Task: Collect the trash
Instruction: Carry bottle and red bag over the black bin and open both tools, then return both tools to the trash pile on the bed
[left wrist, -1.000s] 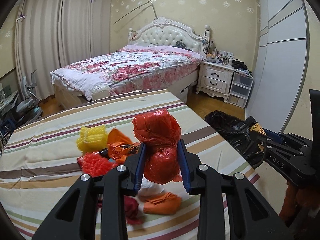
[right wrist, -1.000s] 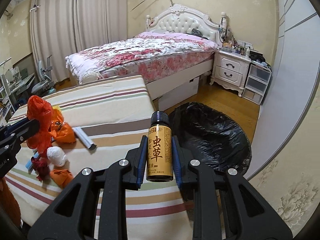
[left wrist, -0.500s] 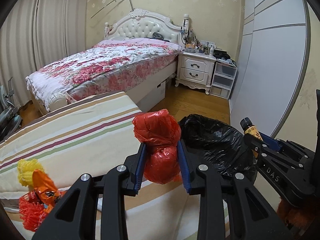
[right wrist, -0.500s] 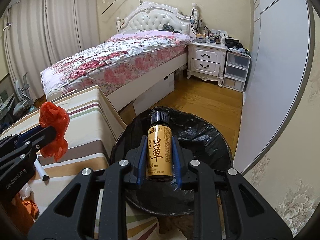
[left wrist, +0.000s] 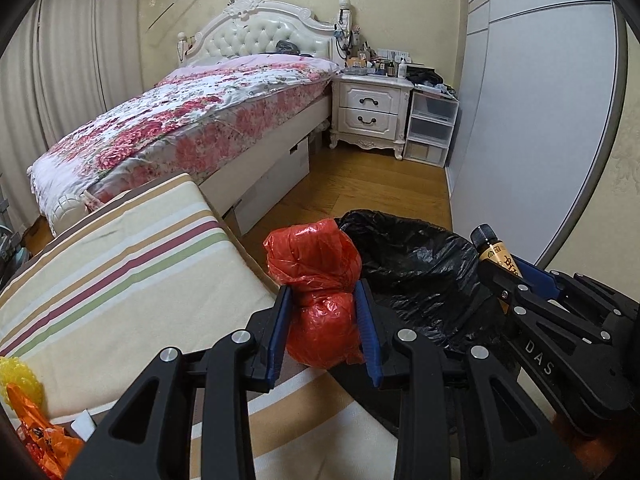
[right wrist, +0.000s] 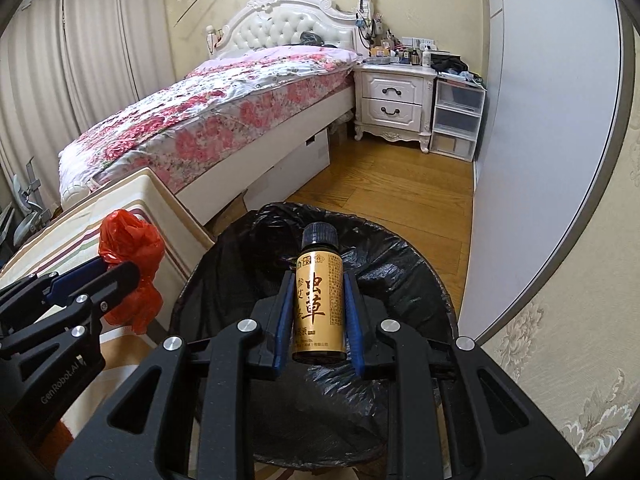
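Observation:
My left gripper (left wrist: 323,300) is shut on a crumpled red plastic bag (left wrist: 316,280), held over the right edge of the striped table (left wrist: 120,280), beside the bin. A small brown bottle (right wrist: 319,300) with a gold label and black cap stands between the pads of my right gripper (right wrist: 316,284), which is shut on it. That bottle hangs directly above the open bin lined with a black bag (right wrist: 248,292). In the left wrist view the bin liner (left wrist: 420,272) lies just right of the red bag, with the right gripper (left wrist: 516,276) and bottle (left wrist: 494,250) beyond it.
Yellow and orange trash pieces (left wrist: 24,420) lie on the striped table at the lower left. A flowered bed (right wrist: 224,120) fills the back, with a white nightstand (right wrist: 394,100) and plastic drawers (right wrist: 456,120) beside it. A wardrobe door (right wrist: 540,160) and a wall bound the wooden floor (right wrist: 380,192) on the right.
Both grippers have swung right, off the table toward the bin. The bottle now hangs over the black liner. The trash pile has slid to the left edge of the left wrist view.

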Tool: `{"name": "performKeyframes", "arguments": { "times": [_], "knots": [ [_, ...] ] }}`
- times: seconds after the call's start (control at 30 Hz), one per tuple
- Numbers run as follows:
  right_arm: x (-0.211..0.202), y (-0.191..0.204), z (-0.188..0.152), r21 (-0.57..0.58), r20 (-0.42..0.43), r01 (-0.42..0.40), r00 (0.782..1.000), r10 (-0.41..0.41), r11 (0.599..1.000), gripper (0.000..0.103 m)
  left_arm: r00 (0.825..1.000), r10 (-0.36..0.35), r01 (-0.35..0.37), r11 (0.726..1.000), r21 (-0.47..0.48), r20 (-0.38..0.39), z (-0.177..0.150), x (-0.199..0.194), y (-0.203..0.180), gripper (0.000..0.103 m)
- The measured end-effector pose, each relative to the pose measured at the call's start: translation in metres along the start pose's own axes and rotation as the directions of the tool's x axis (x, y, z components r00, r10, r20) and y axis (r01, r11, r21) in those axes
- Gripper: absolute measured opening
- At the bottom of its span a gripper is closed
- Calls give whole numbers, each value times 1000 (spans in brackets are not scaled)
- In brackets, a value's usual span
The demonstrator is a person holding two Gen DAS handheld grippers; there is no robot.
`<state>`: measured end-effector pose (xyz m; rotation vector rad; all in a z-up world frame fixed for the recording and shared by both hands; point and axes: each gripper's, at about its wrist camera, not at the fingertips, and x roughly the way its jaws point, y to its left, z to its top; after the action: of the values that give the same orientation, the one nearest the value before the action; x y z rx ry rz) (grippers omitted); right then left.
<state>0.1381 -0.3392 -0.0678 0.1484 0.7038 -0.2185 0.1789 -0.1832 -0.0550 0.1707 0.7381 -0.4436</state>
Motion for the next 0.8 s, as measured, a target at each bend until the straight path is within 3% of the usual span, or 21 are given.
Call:
{"name": "performKeyframes", "arguments": {
  "times": [0.07,0.13,0.23,0.37,0.47,0.8],
  "knots": [
    [1,-5,1,10,7,9,1000,-9,1000,30,1000,3,-3,1000,0,-15,0,6,-1,39],
    [2,-9,1,23,11,23,1000,-23,999,36,1000,15,-15,1000,-4,-18,0,9,-1,54],
    [1,-16,1,41,14,37,999,-37,998,36,1000,18,-18,999,-26,-12,1,7,1,63],
    [-3,-21,2,57,18,44,999,-45,997,39,1000,21,-22,999,-48,-12,2,3,4,65],
    [-10,-20,3,55,27,45,999,-47,997,46,999,34,-33,998,-56,0,2,-6,7,74],
    [-45,0,-12,7,24,-2,1000,2,1000,53,996,88,-86,992,-90,18,-13,-55,32,76]
  ]
}}
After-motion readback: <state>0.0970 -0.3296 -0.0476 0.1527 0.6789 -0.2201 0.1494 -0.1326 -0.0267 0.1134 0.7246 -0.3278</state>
